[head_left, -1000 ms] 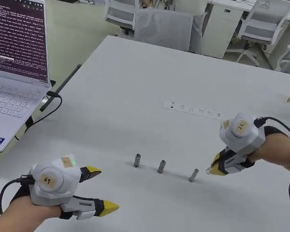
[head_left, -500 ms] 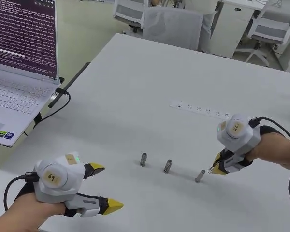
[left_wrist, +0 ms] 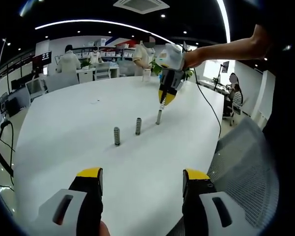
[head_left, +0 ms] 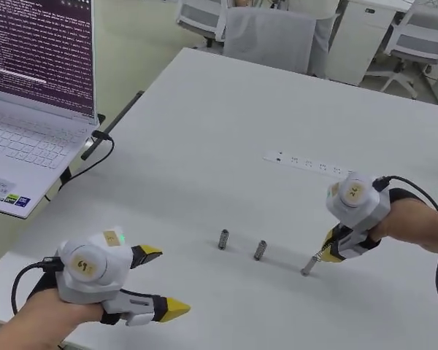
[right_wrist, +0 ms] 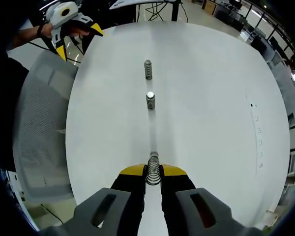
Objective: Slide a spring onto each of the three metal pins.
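Big white table (head_left: 226,109), laptop (head_left: 29,109) just past its left edge, chairs (head_left: 270,36) behind. Left tongs (head_left: 169,281) spread wide; right tongs (head_left: 328,251) pinch a spring (right_wrist: 152,169).

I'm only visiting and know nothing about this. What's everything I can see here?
White table: one, white, under everything.
Spring-covered metal pins: two, grey, upright mid-table, the second beside the first.
Bare metal pin: one, grey, right end of that row.
Loose coil spring: one, silvery, held with its end at the bare pin's top.
Open laptop: one, pale with a dark text screen, table's left edge.
Flat power strip: one, white, behind the pins.
Thin cable: one, black, beside the laptop.
Office chairs: several, grey and white, beyond the table.
Left gripper: one, white with yellow tips, open, front left.
Right gripper: one, same colours, shut on the loose coil spring.
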Available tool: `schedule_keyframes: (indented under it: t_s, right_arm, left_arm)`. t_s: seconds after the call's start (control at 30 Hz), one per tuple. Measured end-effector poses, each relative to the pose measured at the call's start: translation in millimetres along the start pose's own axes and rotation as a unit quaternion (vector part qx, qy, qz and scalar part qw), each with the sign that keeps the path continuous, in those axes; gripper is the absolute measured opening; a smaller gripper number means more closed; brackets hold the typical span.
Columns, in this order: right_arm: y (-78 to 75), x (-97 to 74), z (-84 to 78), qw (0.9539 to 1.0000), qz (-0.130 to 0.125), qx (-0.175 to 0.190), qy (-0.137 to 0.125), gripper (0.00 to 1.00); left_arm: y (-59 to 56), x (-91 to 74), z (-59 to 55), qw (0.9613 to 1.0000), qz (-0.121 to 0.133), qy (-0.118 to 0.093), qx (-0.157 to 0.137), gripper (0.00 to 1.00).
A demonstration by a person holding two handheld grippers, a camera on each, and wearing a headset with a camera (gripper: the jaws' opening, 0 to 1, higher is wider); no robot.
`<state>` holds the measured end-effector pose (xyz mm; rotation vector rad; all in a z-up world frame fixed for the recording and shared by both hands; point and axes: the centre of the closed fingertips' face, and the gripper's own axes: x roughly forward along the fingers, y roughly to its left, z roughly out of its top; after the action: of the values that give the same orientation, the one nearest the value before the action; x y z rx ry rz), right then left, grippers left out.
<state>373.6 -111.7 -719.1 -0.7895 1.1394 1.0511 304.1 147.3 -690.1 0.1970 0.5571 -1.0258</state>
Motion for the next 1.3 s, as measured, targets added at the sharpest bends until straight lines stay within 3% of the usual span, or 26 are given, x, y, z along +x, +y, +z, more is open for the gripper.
schedule_keyframes:
  t_s: [1.3]
  right_arm:
    - [0.7, 29.8, -1.6, 0.9988, 0.017, -0.029, 0.035, 0.09]
  left_arm:
    - [5.0, -5.4, -6.6, 0.9999, 0.007, 0.005, -0.013, 0.6]
